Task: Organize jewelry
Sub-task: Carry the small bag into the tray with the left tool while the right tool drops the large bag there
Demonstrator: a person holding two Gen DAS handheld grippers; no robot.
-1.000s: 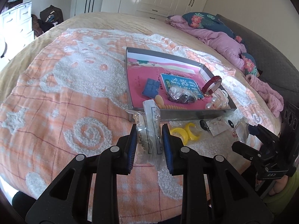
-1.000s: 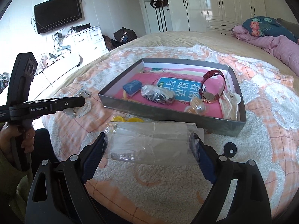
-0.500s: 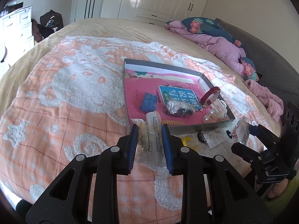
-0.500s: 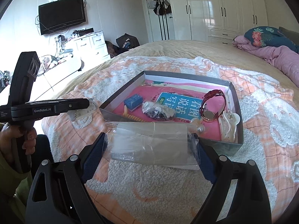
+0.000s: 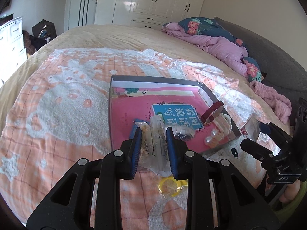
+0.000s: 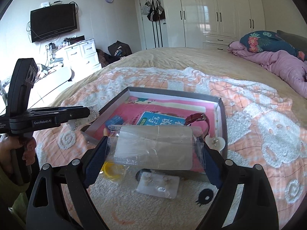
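The left claw (image 5: 153,136) grips a crumpled clear packet (image 5: 154,143) with a small chain inside, pinched tightly between its blue pads. A second ago it hung over the blanket short of the grey box (image 5: 115,115); now it is raised above the box's near edge, with the blue case (image 5: 136,120) and the red watch (image 5: 212,112) at about 12 and 2 o'clock from it.

The right claw (image 6: 155,147) holds a flat clear bag (image 6: 155,145) stretched wide between its spread fingers. It too has lifted and moved forward, so the bag now covers the box's near wall. This has exposed the earring card (image 6: 159,186) and yellow ring (image 6: 112,169) lying on the blanket (image 6: 259,134) beneath, at 6 and 7 o'clock.

The box has stayed where it was on the bed.
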